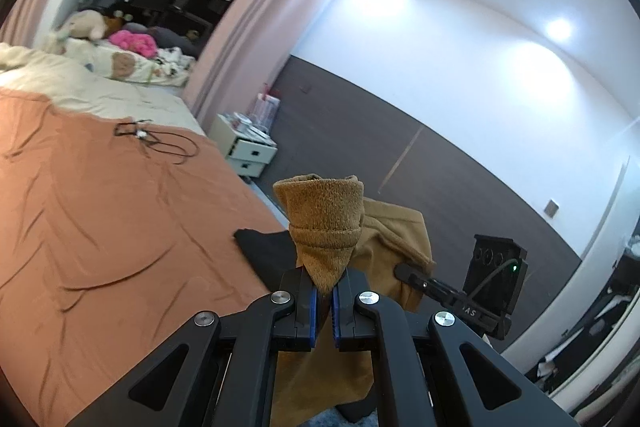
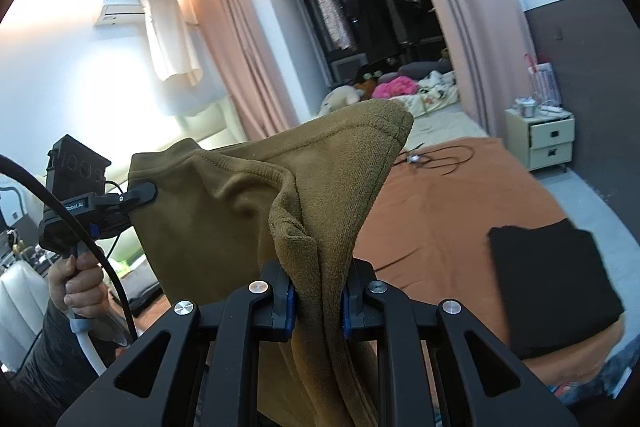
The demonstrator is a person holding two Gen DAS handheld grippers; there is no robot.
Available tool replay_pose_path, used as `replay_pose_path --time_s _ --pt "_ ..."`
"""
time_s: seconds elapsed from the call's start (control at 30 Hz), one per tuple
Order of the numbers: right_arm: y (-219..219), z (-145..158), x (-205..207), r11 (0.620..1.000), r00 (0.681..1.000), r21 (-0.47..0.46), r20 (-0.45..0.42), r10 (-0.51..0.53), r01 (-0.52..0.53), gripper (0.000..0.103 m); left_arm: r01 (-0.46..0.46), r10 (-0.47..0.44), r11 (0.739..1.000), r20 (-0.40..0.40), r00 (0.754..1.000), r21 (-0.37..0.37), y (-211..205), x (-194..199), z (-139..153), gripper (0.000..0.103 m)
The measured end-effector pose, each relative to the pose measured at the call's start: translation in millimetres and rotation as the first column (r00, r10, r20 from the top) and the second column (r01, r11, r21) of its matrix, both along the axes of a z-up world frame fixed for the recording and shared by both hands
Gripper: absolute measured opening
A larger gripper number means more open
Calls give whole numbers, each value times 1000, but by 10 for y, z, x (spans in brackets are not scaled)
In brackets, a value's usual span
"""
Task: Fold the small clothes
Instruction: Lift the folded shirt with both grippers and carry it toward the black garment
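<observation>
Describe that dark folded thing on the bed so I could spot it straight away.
Start at the bed's orange-brown sheet, which covers the near half of the mattress. Near its edge lies a folded black garment, a flat, tidy rectangle. It is the only black cloth lying there: the mustard-brown garment is held up in the air by both grippers, and the thin black cable lies farther up the sheet.

Count of things in the bedroom

Two grippers point(image 2: 318, 301) point(image 2: 140, 195), one brown garment point(image 2: 224, 211), one black folded garment point(image 2: 552, 287), one bed point(image 2: 440, 219), one nightstand point(image 2: 540, 137) with two drawers, one cable point(image 2: 440, 157), one air conditioner point(image 2: 120, 9), one hand point(image 2: 78, 279).
</observation>
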State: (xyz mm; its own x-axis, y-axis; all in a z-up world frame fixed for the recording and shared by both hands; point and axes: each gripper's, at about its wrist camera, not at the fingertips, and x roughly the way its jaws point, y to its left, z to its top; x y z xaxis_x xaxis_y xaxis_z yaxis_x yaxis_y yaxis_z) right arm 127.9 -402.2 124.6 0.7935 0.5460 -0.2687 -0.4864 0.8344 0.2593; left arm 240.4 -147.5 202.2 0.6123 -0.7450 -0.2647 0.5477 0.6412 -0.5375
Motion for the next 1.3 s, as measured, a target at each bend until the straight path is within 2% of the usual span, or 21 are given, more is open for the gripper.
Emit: replay_pose_path --time_s 0.2,0.43,0.7,0.83,1.13,1.3 --pt "-337 -4 -40 994 994 -31 13 -108 109 13 128 -128 991 -3 992 30 -673 408 -10 5" --pt "-638 53 -42 970 972 -56 21 -234 235 13 261 -261 965 1 965 32 -1434 766 -32 5" --pt "-562 85 -113 945 951 -102 33 -308 310 13 385 -385 923 -9 923 27 -2175 1047 -156 5" --pt "-501 94 -126 934 943 -134 39 -329 331 13 414 -413 910 -32 910 19 -2382 1218 -265 5" --pt "-254 202 119 907 928 -198 31 -373 371 13 456 -457 890 -73 887 -24 -2698 1530 -458 5" --pt "-90 58 365 911 927 -185 -4 -376 369 13 436 -437 899 -120 891 -35 -2789 1864 -684 5"
